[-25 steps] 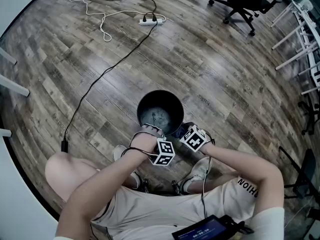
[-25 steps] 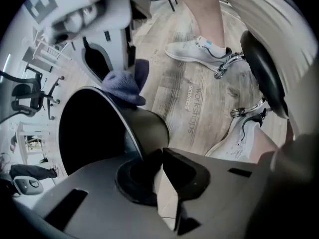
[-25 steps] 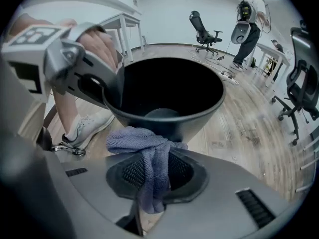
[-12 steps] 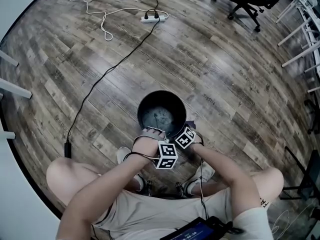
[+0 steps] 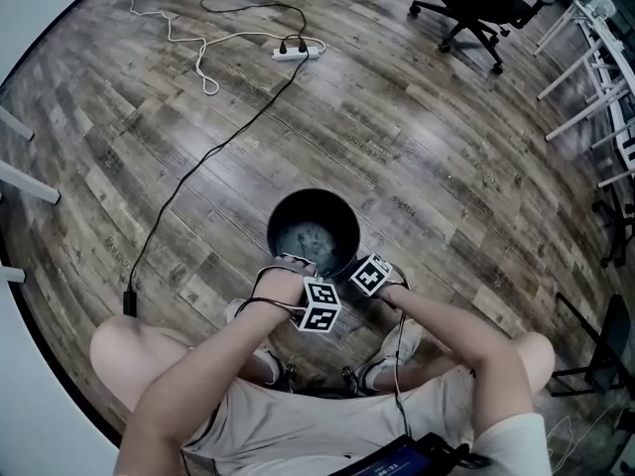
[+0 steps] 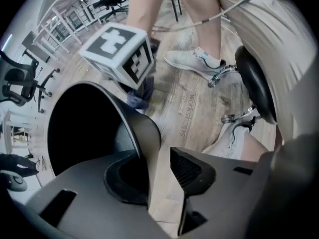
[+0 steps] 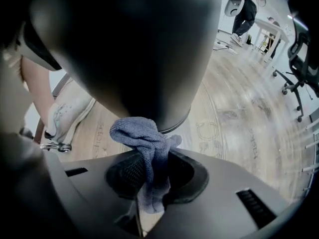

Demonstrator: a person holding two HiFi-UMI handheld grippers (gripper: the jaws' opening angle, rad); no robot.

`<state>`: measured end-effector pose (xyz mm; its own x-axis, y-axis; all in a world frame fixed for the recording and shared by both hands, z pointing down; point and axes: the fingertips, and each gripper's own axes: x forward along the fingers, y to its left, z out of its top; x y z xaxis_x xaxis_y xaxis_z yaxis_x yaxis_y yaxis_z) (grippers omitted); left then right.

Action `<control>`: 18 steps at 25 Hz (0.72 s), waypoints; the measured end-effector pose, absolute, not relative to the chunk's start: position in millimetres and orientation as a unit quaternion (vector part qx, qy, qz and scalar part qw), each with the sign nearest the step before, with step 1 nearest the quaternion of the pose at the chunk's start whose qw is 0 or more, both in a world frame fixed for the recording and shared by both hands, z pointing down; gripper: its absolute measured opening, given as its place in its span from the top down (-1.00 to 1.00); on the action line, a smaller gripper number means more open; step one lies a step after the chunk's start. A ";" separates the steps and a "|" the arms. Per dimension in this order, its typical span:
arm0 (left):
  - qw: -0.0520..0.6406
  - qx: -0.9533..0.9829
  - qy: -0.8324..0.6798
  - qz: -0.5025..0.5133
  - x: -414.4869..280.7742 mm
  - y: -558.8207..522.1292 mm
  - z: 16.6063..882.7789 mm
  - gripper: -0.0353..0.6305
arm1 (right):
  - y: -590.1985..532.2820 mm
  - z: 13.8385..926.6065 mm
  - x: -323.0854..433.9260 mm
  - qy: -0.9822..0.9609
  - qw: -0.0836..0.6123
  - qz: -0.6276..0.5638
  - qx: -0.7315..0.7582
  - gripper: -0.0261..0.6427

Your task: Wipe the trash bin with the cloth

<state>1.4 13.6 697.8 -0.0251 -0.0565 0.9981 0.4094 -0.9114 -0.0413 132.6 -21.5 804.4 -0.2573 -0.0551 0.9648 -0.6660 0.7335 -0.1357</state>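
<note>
The left gripper (image 6: 158, 171) points down at the edge of the trash bin (image 6: 142, 133). Its jaws have just been opening, and the thin wall of the bin stands between them. One jaw is inside the dark bin. The other is outside, with a strip of wood floor (image 6: 187, 113) showing between it and the wall. Past the bin is a white cube (image 6: 117, 54) with black squares, and a bit of blue cloth (image 6: 142, 91) shows under it. A white shoe (image 6: 194, 62) stands on the floor near a black seat (image 6: 255, 88).
</note>
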 end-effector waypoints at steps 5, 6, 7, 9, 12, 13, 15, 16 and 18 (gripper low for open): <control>0.210 -0.654 -0.134 -0.715 -11.8 7.0 703.9 0.50 | -26.0 710.6 118.1 -0.778 0.547 0.237 0.197 0.70; 0.215 -0.653 -0.131 -0.714 -10.4 6.8 705.2 0.50 | -21.1 692.8 115.8 -0.784 0.544 0.233 0.186 0.70; 0.219 -0.653 -0.127 -0.714 -8.9 5.3 706.5 0.50 | -17.3 675.9 113.4 -0.790 0.539 0.230 0.179 0.70; 0.221 -0.659 -0.119 -0.709 -6.9 0.2 706.5 0.50 | -15.2 647.8 105.3 -0.803 0.521 0.228 0.178 0.70; 0.208 -0.670 -0.110 -0.704 -5.0 -3.5 702.1 0.65 | -20.1 630.3 89.7 -0.816 0.496 0.229 0.191 0.70; 0.207 -0.670 -0.111 -0.704 -5.0 -3.1 701.8 0.66 | -21.4 633.1 86.5 -0.816 0.494 0.228 0.195 0.70; 0.211 -0.667 -0.117 -0.705 -4.2 -1.3 702.6 0.69 | -22.3 648.6 83.7 -0.815 0.495 0.227 0.201 0.70; 0.213 -0.668 -0.119 -0.703 -2.7 -0.3 702.8 0.71 | -22.1 658.9 82.9 -0.815 0.493 0.227 0.205 0.70; 0.214 -0.676 -0.120 -0.695 3.8 3.1 701.7 0.74 | -20.2 681.7 82.0 -0.818 0.486 0.227 0.210 0.70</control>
<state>3.8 3.1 701.7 0.0046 -0.1351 0.9908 0.4589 -0.8801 -0.1222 82.0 -20.2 681.7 -0.4394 -0.1233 0.8898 -0.5638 0.8090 -0.1663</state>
